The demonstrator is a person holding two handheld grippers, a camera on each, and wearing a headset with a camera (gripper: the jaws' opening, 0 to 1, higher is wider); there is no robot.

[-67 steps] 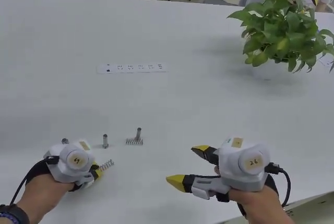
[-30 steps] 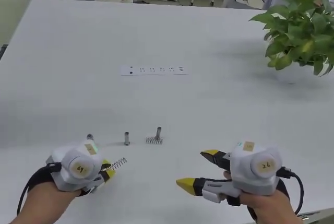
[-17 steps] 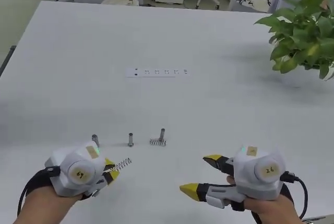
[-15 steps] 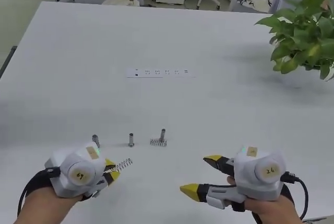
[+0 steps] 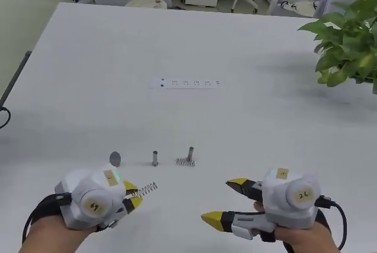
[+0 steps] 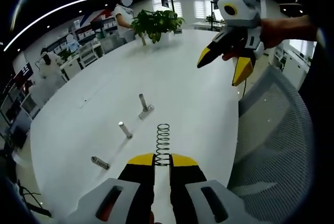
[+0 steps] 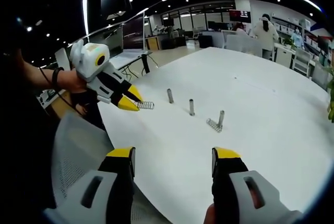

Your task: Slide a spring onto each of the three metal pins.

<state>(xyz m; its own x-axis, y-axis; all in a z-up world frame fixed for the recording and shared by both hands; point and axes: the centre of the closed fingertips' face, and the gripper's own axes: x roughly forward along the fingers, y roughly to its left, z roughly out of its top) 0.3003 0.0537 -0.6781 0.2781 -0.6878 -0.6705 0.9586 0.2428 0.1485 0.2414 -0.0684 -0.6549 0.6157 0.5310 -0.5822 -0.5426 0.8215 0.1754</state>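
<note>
Gripping spring (image 5: 145, 190) still, left tongs (image 5: 134, 194) hover near middle pin (image 5: 155, 158), little changed; right tongs (image 5: 217, 200) spread, empty. Threading not yet begun.

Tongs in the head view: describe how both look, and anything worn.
Left tongs and right tongs: white rounded bodies, black jaws tipped yellow, round caps with handwritten numbers, small yellow stickers. A black cable leaves the right; a black strap loops the left wrist.
</note>
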